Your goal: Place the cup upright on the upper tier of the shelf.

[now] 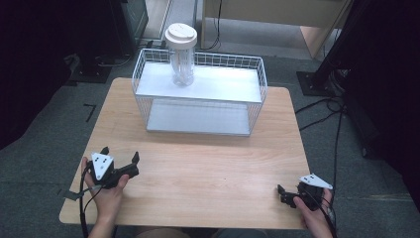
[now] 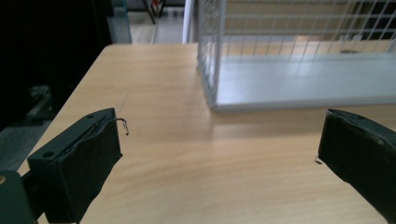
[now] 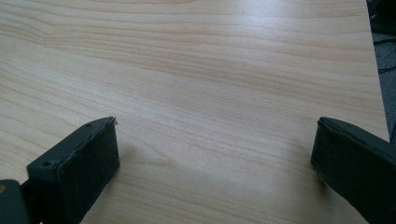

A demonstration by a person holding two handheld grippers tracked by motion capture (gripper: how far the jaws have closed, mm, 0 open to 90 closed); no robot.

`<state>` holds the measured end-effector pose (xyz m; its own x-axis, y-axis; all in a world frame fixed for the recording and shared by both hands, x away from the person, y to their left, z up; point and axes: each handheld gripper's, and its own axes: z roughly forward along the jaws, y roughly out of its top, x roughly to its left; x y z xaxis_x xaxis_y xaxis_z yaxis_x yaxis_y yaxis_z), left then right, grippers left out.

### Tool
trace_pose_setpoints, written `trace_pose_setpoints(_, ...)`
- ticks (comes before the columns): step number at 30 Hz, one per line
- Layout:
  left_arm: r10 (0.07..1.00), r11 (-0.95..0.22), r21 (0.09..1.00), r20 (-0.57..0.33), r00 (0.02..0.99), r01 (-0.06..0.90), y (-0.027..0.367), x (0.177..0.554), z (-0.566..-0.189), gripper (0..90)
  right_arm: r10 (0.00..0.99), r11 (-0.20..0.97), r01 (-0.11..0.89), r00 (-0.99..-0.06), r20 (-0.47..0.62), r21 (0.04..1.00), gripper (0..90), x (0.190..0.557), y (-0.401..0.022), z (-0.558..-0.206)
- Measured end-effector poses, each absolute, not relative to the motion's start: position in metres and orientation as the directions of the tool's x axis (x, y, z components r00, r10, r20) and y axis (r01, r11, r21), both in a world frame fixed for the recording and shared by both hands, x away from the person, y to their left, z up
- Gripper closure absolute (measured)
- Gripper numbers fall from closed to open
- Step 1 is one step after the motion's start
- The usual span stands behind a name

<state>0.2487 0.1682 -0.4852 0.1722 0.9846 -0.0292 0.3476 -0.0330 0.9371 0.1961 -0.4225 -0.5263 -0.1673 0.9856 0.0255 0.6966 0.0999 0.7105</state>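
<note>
On the upper shelf of the white wire rack (image 1: pixel 252 74) at the far side of the worktop (image 1: pixel 208 168) stands a clear lidded cup (image 1: pixel 181 54), upright near the left end, well apart from both our hands; we judge it stored there for a pickup. Our left claw (image 1: pixel 119 155) rests at the near left edge, jaws spread wide and empty, aimed toward the rack. Our right claw (image 1: pixel 280 193) sits near the right corner, also wide open, gripping nothing, over bare wood.
</note>
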Motion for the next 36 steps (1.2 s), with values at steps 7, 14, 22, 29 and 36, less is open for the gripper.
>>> trace_pose_setpoints(7, 0.990, -0.077, 0.882, 0.011, 0.143, 0.465, 0.204, 0.235, -0.501, 0.0, 0.987, 0.096, 0.698, -0.161, 0.025, 0.710, 0.6, 0.196, -0.423, -0.526)
trace_pose_setpoints(14, 0.991, -0.052, 0.852, -0.020, 0.132, 0.520, 0.234, 0.225, -0.508, 0.0, 0.987, 0.094, 0.697, -0.159, 0.025, 0.710, 0.6, 0.196, -0.423, -0.526)
trace_pose_setpoints(22, 0.981, -0.114, 0.816, 0.003, 0.192, 0.566, 0.242, 0.226, -0.513, 0.0, 0.987, 0.094, 0.697, -0.159, 0.025, 0.711, 0.6, 0.196, -0.423, -0.526)
trace_pose_setpoints(29, 0.977, -0.166, 0.793, 0.052, 0.207, 0.587, 0.236, 0.229, -0.514, 0.0, 0.987, 0.094, 0.697, -0.159, 0.025, 0.711, 0.6, 0.196, -0.423, -0.526)
trace_pose_setpoints(36, 0.974, -0.213, 0.749, 0.117, 0.192, 0.627, 0.229, 0.234, -0.516, 7.6, 0.987, 0.094, 0.697, -0.159, 0.025, 0.711, 0.6, 0.196, -0.423, -0.526)
